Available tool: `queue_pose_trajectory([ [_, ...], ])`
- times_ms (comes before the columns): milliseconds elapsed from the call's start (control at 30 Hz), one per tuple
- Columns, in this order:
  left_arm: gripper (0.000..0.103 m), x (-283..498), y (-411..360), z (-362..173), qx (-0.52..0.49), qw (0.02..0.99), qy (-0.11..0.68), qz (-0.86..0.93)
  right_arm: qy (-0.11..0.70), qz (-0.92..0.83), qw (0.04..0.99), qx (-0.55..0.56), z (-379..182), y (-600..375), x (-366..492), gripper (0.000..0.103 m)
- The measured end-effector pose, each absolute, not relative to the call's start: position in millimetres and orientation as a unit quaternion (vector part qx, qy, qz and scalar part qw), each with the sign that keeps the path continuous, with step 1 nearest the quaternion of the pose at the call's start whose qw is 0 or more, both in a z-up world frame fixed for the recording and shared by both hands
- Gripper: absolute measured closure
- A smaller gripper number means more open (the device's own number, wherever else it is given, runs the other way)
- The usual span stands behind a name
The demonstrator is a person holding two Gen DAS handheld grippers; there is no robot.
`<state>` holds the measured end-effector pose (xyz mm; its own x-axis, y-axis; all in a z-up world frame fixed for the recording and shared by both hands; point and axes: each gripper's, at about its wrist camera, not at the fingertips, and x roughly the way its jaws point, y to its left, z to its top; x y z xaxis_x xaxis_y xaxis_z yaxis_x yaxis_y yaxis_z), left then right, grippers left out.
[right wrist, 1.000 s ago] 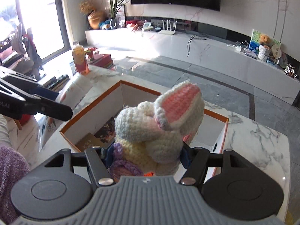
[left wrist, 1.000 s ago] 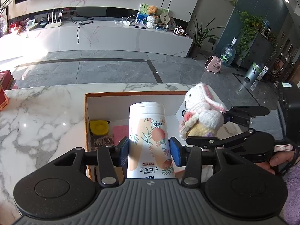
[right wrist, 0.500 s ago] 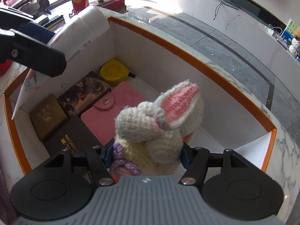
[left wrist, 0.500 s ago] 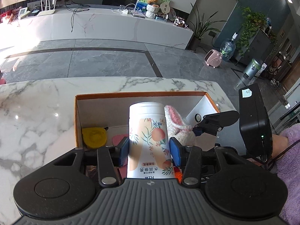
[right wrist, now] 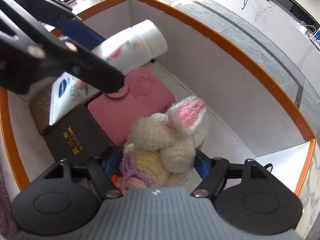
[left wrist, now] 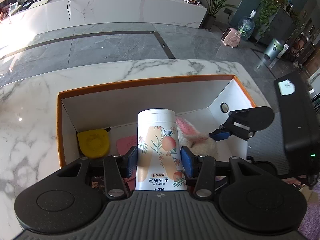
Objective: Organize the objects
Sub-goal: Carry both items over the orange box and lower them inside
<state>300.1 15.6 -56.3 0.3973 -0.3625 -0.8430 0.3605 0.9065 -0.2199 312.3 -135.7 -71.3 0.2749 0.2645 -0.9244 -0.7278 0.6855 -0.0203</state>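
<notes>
The left gripper (left wrist: pixel 159 161) has its blue pads pressed on both sides of a white canister (left wrist: pixel 160 150) printed with peaches, held over the open box (left wrist: pixel 140 83) with the orange rim. The box sits on the marble tabletop (left wrist: pixel 30 120). Inside it lie a yellow case (left wrist: pixel 93 145) in the far left corner and a pink wallet (left wrist: pixel 126 143) next to it. To the right, the right gripper (left wrist: pixel 220 135) reaches into the box at a crocheted bunny (left wrist: pixel 198 142).

From the right wrist, the right gripper (right wrist: pixel 158 163) has its jaws opening, with the bunny (right wrist: pixel 170 138) between them; the right pad looks just clear of it. The bunny is down in the box (right wrist: pixel 240 46), beside the pink wallet (right wrist: pixel 130 104). Two dark boxes (right wrist: pixel 80 138) lie left of the wallet. The left gripper (right wrist: pixel 66 46) carries the tilted canister (right wrist: pixel 132 48) above them.
</notes>
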Motion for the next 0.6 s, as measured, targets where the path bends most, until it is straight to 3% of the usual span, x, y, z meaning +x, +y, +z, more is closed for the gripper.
queue_pose_trajectory([
  [467, 0.048, 333, 12, -90, 0.032, 0.826, 0.536, -0.173, 0.488, 0.319, 0.783, -0.216, -64, -137, 298, 0.026],
  [600, 0.041, 330, 19, -84, 0.019, 0.824, 0.538, -0.175, 0.487, 0.318, 0.785, -0.213, -62, -137, 296, 0.026],
])
